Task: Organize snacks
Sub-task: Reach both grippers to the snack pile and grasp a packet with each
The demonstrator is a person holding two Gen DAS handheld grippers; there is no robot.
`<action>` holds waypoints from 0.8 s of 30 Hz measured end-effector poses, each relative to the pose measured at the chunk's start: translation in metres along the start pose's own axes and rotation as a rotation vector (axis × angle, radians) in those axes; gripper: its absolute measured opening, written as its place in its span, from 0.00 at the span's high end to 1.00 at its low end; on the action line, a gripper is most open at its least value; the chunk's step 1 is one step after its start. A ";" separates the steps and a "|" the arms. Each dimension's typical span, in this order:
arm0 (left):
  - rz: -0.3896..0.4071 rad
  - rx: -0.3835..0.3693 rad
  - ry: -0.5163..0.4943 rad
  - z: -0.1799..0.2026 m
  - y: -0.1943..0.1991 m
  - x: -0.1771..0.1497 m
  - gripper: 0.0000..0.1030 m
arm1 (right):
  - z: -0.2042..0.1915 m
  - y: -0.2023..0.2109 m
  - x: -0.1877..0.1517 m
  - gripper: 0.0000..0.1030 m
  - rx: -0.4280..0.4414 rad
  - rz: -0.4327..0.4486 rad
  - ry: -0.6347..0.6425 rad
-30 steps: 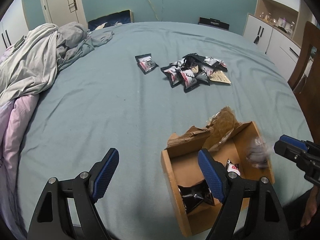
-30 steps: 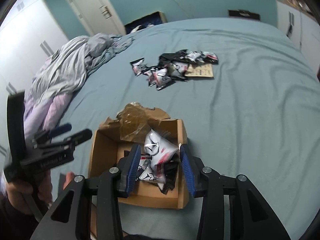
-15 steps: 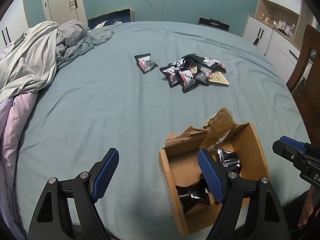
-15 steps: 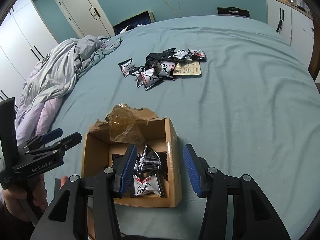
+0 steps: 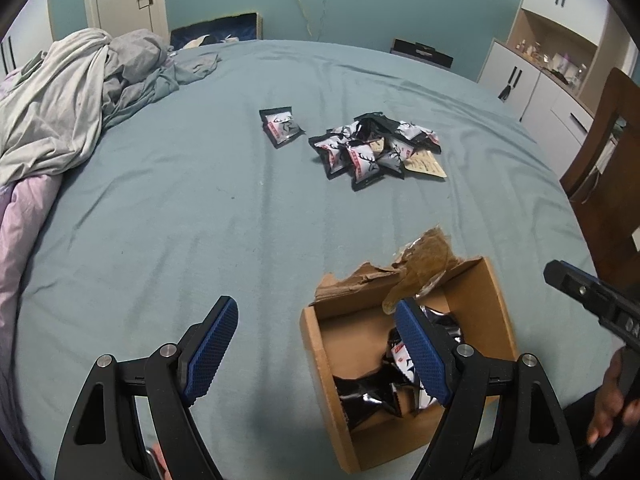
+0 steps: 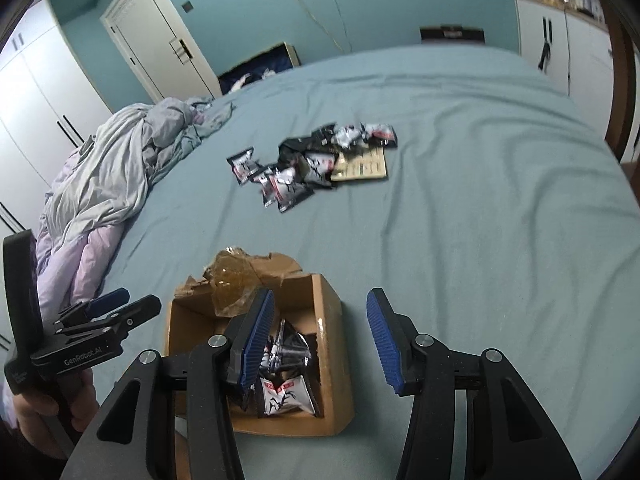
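Teal bedsheet (image 5: 200, 208) fills both views, with pale blue walls and white cupboards behind. Low and right of centre in the left wrist view sits the open cardboard box (image 5: 320, 344), its torn flap and a crumple of brown tape at the far edge; a few snack packets (image 6: 286, 396) lie inside, black foil and white fronts with a deer mark and red band.

Toward the upper middle of both views the remaining pile of packets (image 5: 368, 152) lies well apart from the box, with one lone packet (image 5: 281, 126) just left of it and a flat tan sachet (image 6: 362, 166) at its right edge.

Both tools are empty with jaws spread wide: the left gripper (image 5: 316, 352) hangs near the box's left wall, the right gripper (image 6: 320, 336) over its right wall.

Judging from this, the next step is another fetch. Best to reach for an outlying packet, pinch one across its puffy middle rather than a slippery crimped edge, and release low inside the box.
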State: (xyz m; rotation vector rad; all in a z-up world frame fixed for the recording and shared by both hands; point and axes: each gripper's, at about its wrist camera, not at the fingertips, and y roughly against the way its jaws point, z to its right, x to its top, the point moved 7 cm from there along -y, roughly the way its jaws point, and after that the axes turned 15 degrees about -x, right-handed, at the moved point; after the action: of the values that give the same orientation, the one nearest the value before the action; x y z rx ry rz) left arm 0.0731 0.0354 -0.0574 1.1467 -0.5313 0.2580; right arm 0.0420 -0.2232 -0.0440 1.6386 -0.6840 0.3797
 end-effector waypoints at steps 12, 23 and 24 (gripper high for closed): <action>-0.036 -0.011 -0.020 0.007 -0.012 0.003 0.20 | 0.019 -0.049 0.056 0.54 -0.022 -0.121 -0.075; -0.012 -0.030 0.013 0.004 -0.009 0.009 0.20 | 0.018 -0.122 0.105 0.54 -0.030 -0.256 -0.098; -0.012 -0.030 0.013 0.003 -0.010 0.010 0.20 | 0.016 -0.130 0.110 0.54 -0.025 -0.260 -0.098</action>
State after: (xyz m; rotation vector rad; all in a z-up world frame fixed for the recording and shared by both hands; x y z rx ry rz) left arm 0.0852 0.0280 -0.0587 1.1178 -0.5146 0.2461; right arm 0.2056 -0.2540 -0.0816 1.7057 -0.5367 0.1034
